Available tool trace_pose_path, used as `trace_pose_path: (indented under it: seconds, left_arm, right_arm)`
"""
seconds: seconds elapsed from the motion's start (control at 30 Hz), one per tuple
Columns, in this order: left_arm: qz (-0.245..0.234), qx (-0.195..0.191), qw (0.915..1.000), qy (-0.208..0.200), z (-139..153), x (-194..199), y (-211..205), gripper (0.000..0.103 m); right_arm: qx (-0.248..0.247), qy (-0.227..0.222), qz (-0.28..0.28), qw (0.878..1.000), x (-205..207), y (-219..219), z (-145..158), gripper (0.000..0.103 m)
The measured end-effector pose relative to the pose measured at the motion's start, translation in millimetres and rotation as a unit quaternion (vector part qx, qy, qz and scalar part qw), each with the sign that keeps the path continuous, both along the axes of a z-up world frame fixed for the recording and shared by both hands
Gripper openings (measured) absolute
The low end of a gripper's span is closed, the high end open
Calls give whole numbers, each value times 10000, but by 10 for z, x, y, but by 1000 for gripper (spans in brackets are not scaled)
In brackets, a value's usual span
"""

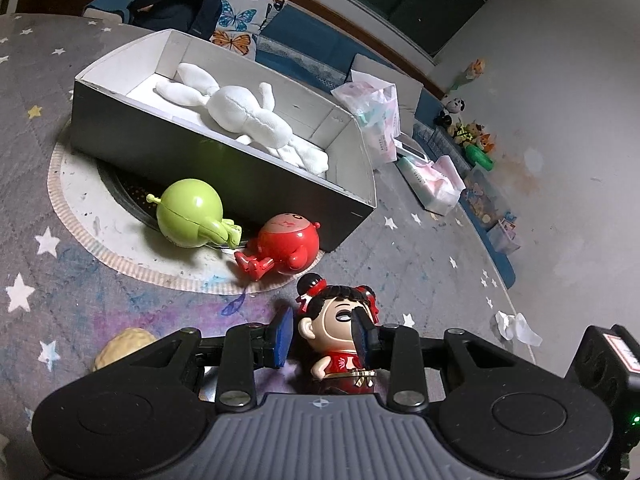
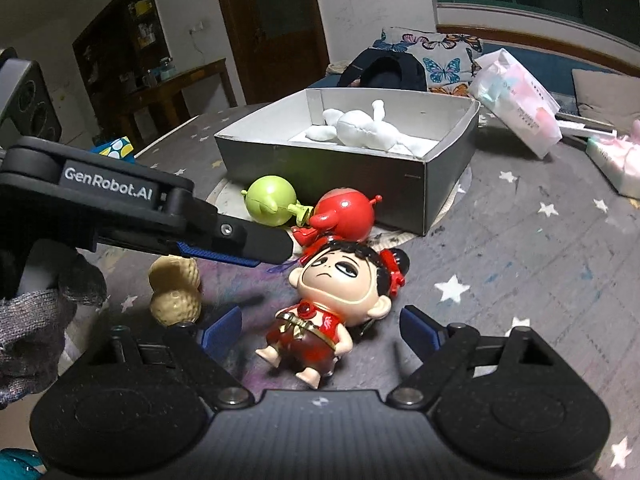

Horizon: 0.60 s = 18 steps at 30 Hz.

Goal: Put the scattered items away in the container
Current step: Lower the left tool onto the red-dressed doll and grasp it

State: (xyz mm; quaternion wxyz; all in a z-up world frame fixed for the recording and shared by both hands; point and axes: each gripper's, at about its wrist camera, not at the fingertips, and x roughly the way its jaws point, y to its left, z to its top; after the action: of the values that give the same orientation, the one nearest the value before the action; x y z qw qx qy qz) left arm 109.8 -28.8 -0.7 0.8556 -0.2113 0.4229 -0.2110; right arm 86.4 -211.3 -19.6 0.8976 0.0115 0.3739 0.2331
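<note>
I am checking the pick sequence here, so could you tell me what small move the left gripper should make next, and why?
Probably close the left gripper on the doll's head. Its blue pads already sit either side of the head, apparently with a gap on one side, and the doll lies on the star mat. The box, holding only a white plush, waits beyond.

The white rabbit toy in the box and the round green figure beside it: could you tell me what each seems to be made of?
The white rabbit toy looks like soft plush fabric, matte, with a stitched seam. The round green figure looks like hard glossy plastic, judging by its highlights and moulded seam.
</note>
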Motion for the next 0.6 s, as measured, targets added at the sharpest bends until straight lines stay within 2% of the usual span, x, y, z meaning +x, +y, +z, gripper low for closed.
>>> trace_pose_path:
  seconds: [0.33, 0.6]
  left_arm:
    - [-139, -124, 9997, 129, -68, 54, -94, 35]
    - [-163, -193, 9994, 245, -110, 70, -118, 35]
  right_arm:
    - [143, 54, -204, 9997, 38, 14, -36, 83]
    - [240, 154, -301, 9991, 69, 2, -72, 73]
